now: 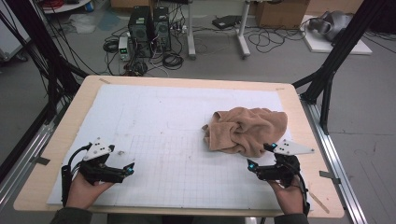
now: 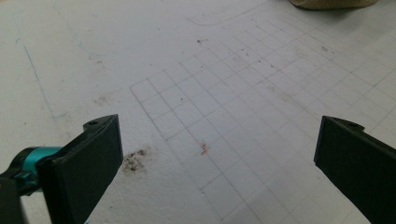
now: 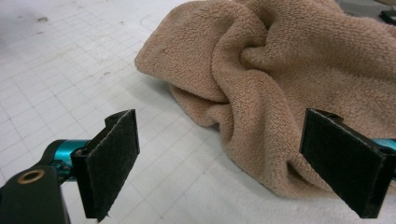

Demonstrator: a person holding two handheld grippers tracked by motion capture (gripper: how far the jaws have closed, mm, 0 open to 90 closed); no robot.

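Right gripper (image 3: 219, 163) first: fingers (image 3: 112, 158) spread wide, nothing pinched, and the towel (image 3: 280, 84) sits just ahead of them, its crumpled near edge already reaching toward the gap. That reads as a lineup for a grab at the closest fold. Over to the left gripper (image 2: 210, 172): fingers (image 2: 88, 168) spread too, empty, hovering above the bare gridded surface (image 2: 224, 102), with the towel well off ahead, just peeking in at the top edge. From the high view, the left gripper (image 1: 122, 170) waits well apart, likely holding back until a corner comes free, while the right gripper (image 1: 259, 157) hangs right beside the heap (image 1: 245, 130).
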